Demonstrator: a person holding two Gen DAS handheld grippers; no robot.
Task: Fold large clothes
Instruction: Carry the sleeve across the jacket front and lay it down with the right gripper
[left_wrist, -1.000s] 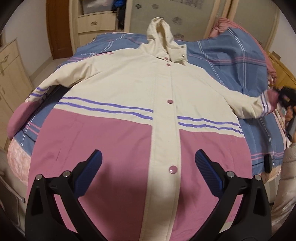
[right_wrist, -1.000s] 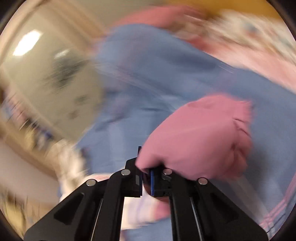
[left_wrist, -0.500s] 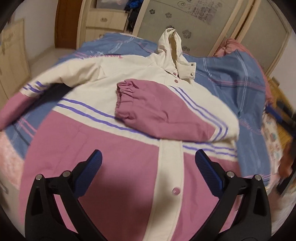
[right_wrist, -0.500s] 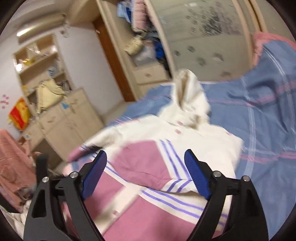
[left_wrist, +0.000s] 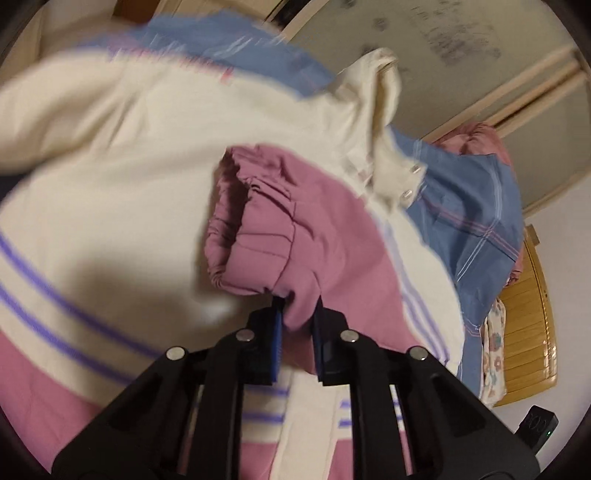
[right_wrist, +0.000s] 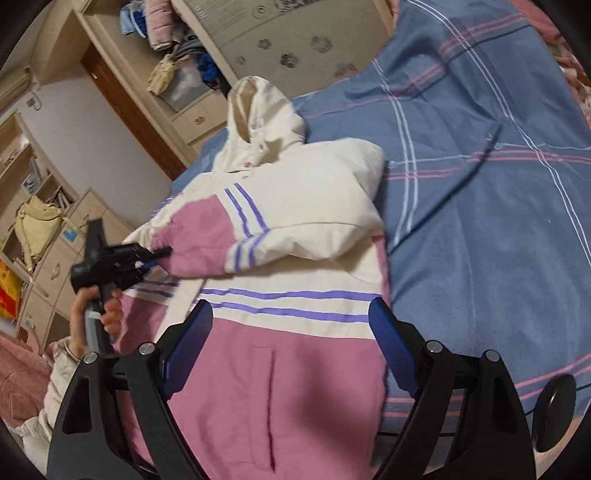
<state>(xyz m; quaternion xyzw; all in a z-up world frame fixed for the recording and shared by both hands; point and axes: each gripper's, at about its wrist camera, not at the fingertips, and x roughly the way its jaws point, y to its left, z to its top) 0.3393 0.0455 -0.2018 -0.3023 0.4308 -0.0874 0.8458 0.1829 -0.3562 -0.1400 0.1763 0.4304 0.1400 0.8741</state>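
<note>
A cream and pink hooded jacket (right_wrist: 288, 295) with purple stripes lies front-up on a bed; it fills the left wrist view (left_wrist: 110, 177). Its right sleeve (right_wrist: 258, 229) is folded across the chest. My left gripper (left_wrist: 298, 314) is shut on the sleeve's pink cuff (left_wrist: 266, 229); it also shows in the right wrist view (right_wrist: 159, 254), at the cuff. My right gripper (right_wrist: 291, 343) is open and empty, above the jacket's pink lower part.
The bed has a blue plaid cover (right_wrist: 480, 184). Wooden drawers and shelves (right_wrist: 55, 258) stand to the left, a wardrobe (right_wrist: 277, 37) beyond the hood. A wooden headboard (left_wrist: 532, 325) and a pink quilt (left_wrist: 476, 136) lie to the right.
My right gripper laid the sleeve across the chest, let go and drew back. My left gripper moved forward and shut on the pink cuff.
</note>
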